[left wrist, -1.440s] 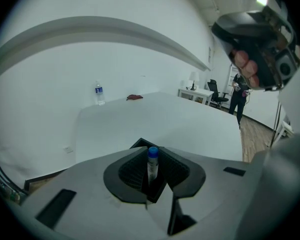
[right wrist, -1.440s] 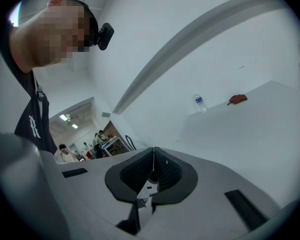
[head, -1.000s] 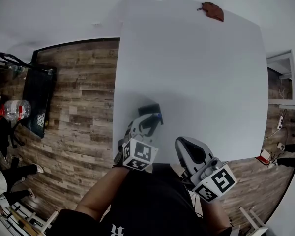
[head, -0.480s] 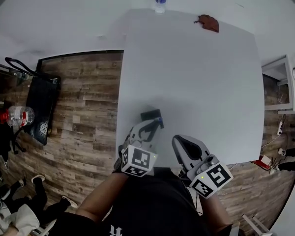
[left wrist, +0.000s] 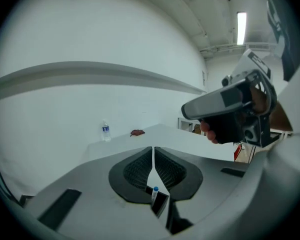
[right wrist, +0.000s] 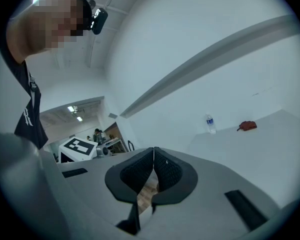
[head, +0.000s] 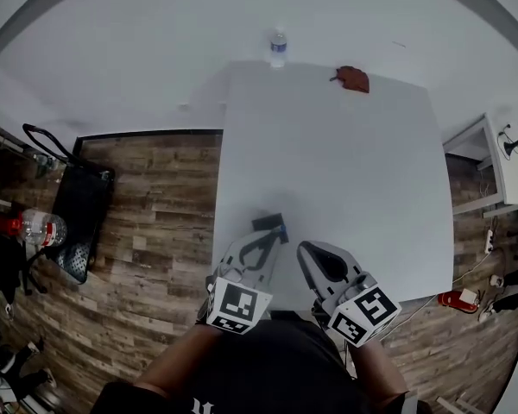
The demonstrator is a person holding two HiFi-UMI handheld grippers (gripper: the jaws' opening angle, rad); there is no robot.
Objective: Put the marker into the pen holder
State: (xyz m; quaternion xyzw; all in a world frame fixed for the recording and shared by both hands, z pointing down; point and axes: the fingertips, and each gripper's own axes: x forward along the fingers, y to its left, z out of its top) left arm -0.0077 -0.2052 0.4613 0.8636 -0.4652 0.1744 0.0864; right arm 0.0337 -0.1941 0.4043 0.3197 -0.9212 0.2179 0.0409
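You hold both grippers low over the near edge of a smooth white tabletop, where the marker, a slim white barrel with a blue cap, stands upright in the pen holder, a small black box with square corners set just ahead of your left gripper. That gripper's dark, ribbed fingers are pressed together at the tips with nothing between them, and the marker and holder show through the gap below them. From the head view, the pen holder sits near the tabletop's left side, with the left gripper just short of it. The right gripper is likewise closed and empty, its rounded grey shell and ribbed pads meeting in a thin seam above planks of wood-grain floor. At the far edge stand a clear plastic water bottle and a crumpled reddish-brown object, well apart from both grippers.
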